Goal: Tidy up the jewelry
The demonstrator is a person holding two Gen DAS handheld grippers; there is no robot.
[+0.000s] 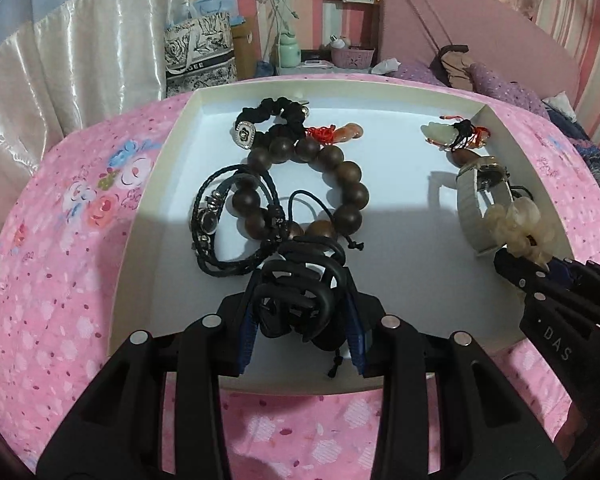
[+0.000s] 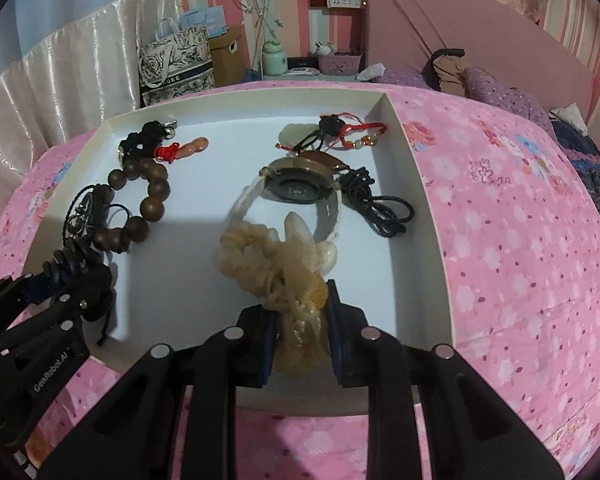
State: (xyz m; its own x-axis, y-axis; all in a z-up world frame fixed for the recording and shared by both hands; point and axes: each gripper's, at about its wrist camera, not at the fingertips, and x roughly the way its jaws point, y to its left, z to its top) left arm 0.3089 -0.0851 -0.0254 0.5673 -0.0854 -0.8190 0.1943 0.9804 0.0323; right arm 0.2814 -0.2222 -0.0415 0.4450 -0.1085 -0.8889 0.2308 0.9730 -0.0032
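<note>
Left wrist view: the left tongs (image 1: pixel 300 312) pinch a black hair claw (image 1: pixel 296 300) over the near edge of the white tray (image 1: pixel 156 168), which rests on the bed, keeping dark pieces beside the wooden bead bracelet (image 1: pixel 300 184).

Right wrist view: the right tongs (image 2: pixel 300 332) pinch a cream scrunchie (image 2: pixel 276 264) just in front of the watch (image 2: pixel 300 184), apparently grouping pale items on the tray's right.

Both wrist views close above the tray's (image 1: pixel 188 120) near edge, facing its far edge — left camera over the left half, right camera over the right, tray (image 2: pixel 416 184) shared
</note>
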